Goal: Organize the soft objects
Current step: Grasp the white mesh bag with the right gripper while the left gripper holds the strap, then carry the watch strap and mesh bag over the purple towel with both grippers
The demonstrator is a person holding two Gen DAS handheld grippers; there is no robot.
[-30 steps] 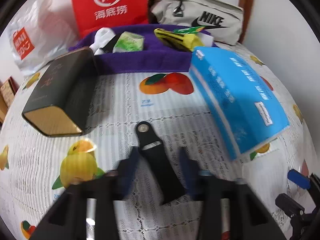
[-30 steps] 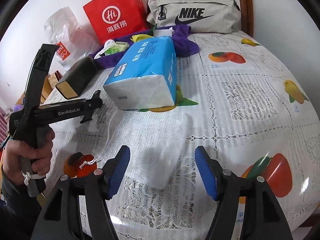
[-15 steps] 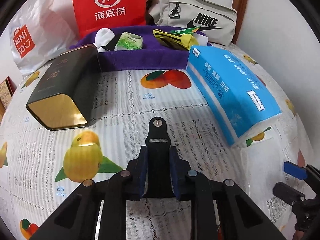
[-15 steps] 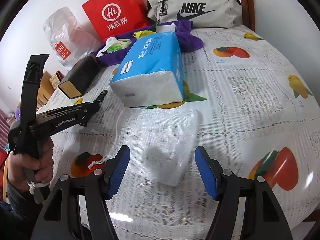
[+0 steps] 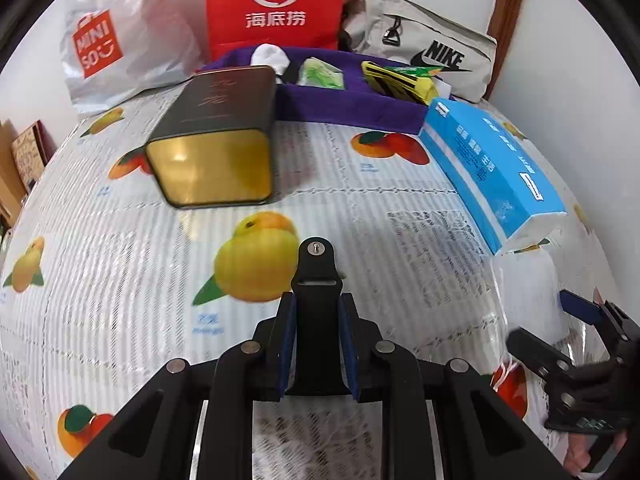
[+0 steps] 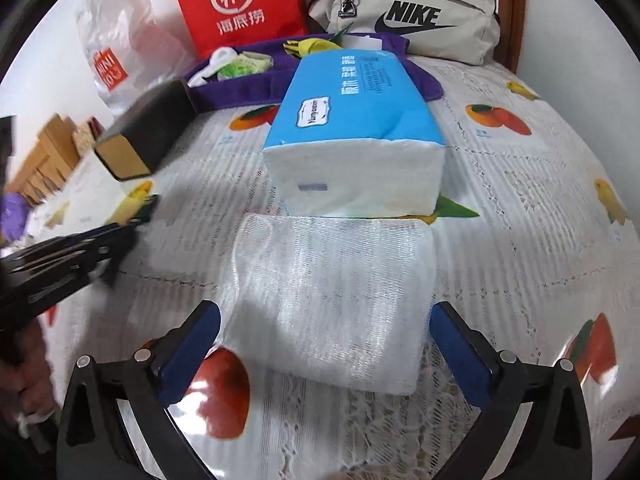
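Note:
My left gripper (image 5: 316, 316) is shut on a black strap piece (image 5: 317, 268) with a metal rivet at its tip, held over the fruit-print tablecloth. A white mesh pouch (image 6: 332, 292) lies flat in front of the blue tissue pack (image 6: 352, 120). My right gripper (image 6: 324, 340) straddles the pouch's near end; its jaws are opening wide, and the blue pads (image 6: 192, 340) stand beside the pouch's edges without pressing it. In the left wrist view the right gripper (image 5: 576, 320) shows at the right edge over the pouch (image 5: 528, 280).
A purple fabric organizer (image 5: 348, 104) at the back holds white socks, a green packet and a yellow item. A black-and-gold tin (image 5: 216, 148) lies left of centre. Behind stand a red paper bag (image 5: 276, 0), a white Miniso bag (image 5: 120, 40) and a grey Nike bag (image 5: 424, 48).
The left gripper shut on the black strap piece and carried it left, toward the tin. The right gripper moved forward over the white pouch and its jaws spread wider.

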